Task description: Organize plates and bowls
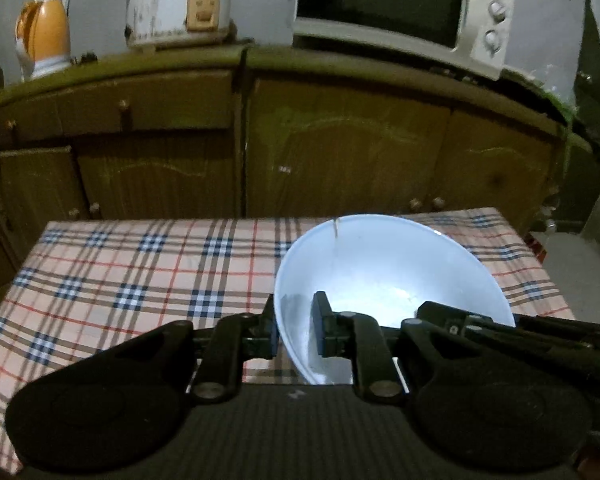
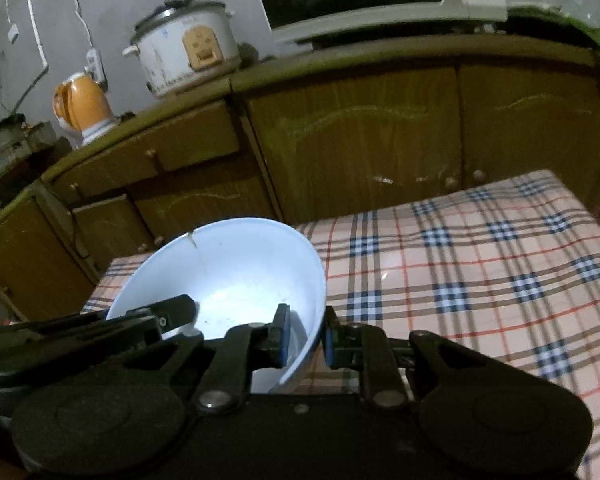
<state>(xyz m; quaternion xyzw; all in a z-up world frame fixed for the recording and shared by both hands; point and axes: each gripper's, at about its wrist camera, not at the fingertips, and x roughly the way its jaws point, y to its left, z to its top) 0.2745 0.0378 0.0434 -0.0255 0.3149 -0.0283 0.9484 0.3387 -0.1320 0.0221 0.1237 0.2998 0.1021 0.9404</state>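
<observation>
With the left gripper (image 1: pixel 296 332) and right gripper (image 2: pixel 305 340) jaws each clamped on opposite rims of the white bowl (image 1: pixel 388 276), raise both evenly above the checked counter (image 1: pixel 140 272).

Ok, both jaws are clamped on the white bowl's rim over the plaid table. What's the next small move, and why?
Probably carry the bowl level toward wherever it is to go, both hands moving together. The left gripper and right gripper each pinch opposite walls of the bowl, which hangs above the checked tablecloth. No other dishes or stack show in either view, so the destination can't be told yet.
</observation>
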